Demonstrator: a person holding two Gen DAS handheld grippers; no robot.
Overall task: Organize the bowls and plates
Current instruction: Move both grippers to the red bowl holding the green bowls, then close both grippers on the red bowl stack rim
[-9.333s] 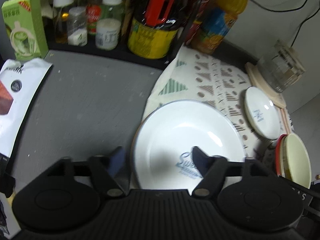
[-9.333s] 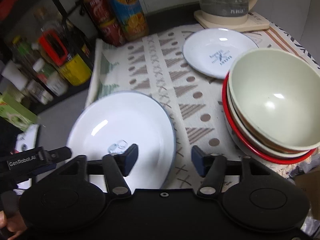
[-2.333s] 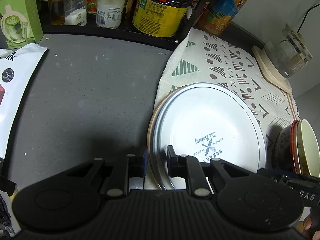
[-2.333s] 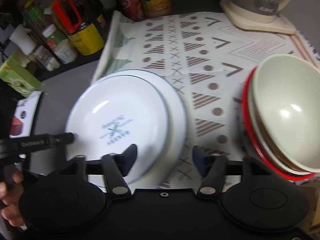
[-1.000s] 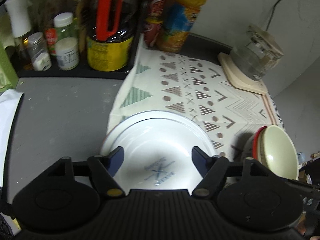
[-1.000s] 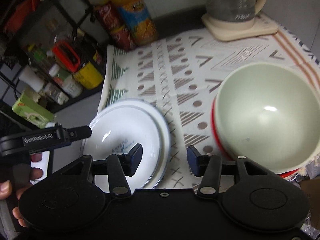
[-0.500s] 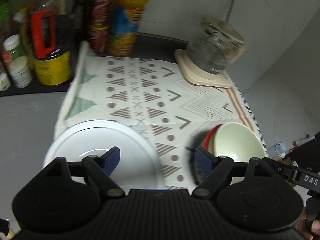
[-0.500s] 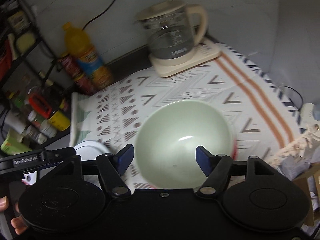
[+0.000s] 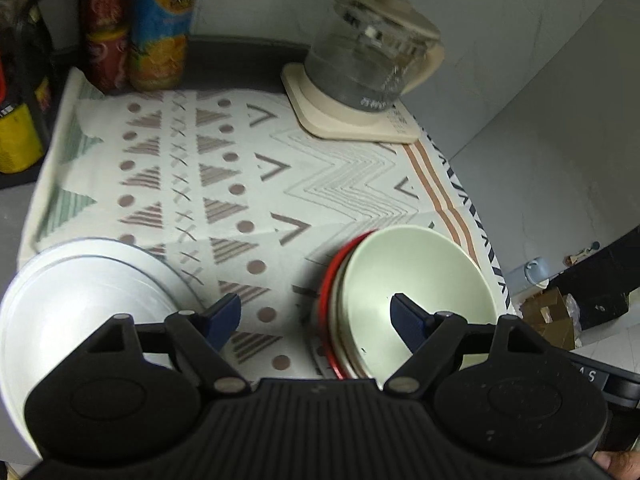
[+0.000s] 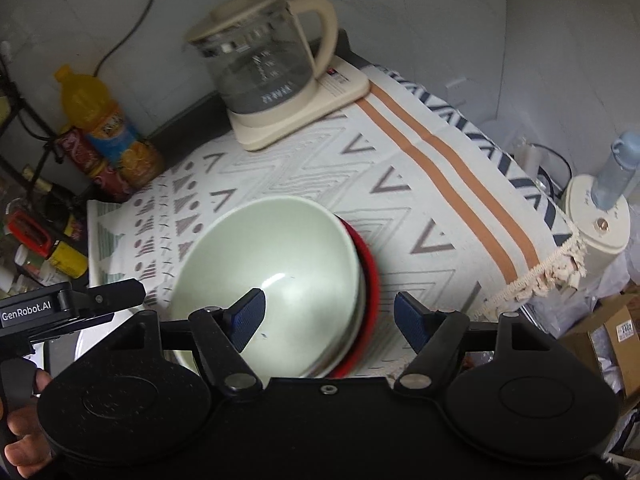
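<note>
Both grippers hover over the bowls (image 9: 416,280), left (image 9: 316,314) and right (image 10: 330,314), fingers released. The right has just been opening, its fingers straddling the rim untouching. Plates (image 9: 80,292) sit left of the bowls.

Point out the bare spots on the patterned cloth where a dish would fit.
The widest free patch is mid-cloth, bordered by the kettle base, bottles, plate stack and bowl stack. A second patch runs along the striped edge, right of the bowls. The near edge is crowded.
</note>
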